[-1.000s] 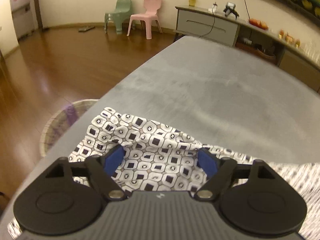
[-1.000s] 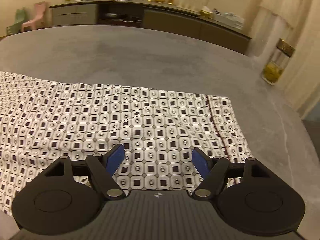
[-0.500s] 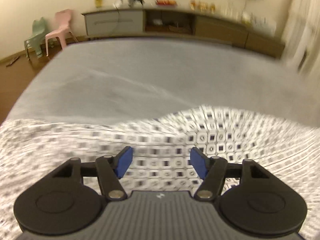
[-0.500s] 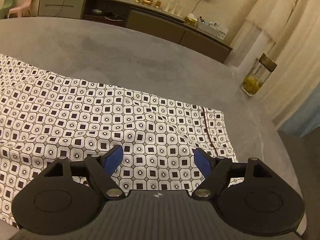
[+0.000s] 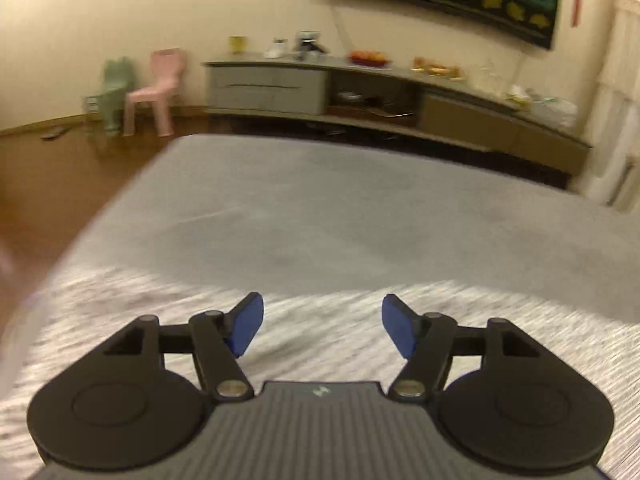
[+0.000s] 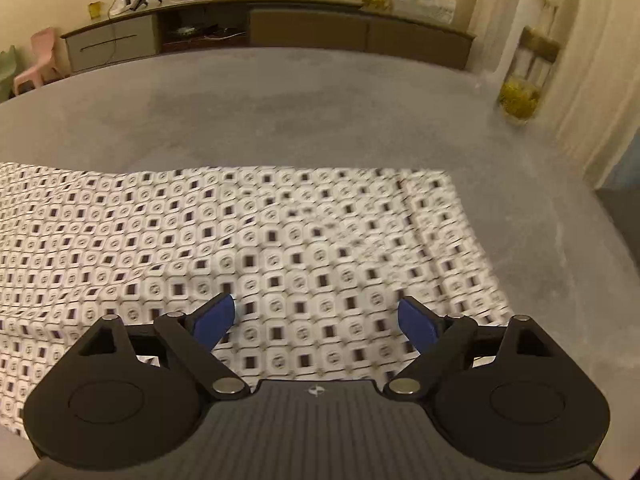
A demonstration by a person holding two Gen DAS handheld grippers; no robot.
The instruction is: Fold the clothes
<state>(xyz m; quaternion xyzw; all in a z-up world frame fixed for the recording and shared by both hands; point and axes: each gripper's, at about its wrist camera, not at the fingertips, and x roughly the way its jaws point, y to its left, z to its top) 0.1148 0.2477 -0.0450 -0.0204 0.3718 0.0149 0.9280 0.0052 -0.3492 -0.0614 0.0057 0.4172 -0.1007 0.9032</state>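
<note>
A white cloth with a pattern of small dark squares lies spread on the grey bed. Its right hem runs near the bed's right side. My right gripper hovers over the cloth's near part, its jaws opening wide, with only flat cloth below them and nothing pinched. In the left wrist view the same cloth is a motion-blurred band across the near bed. My left gripper is above it, jaws closing a little but apart, with nothing between the blue pads.
A long low sideboard with small items runs along the far wall. Pink and green children's chairs stand on the wooden floor at left. A curtain and a jar of yellow things are off the bed's right side.
The left gripper has swung right from the cloth's left end near a basket toward the cloth's middle, view now blurred. The right gripper's jaws have widened; its view shifted slightly.
</note>
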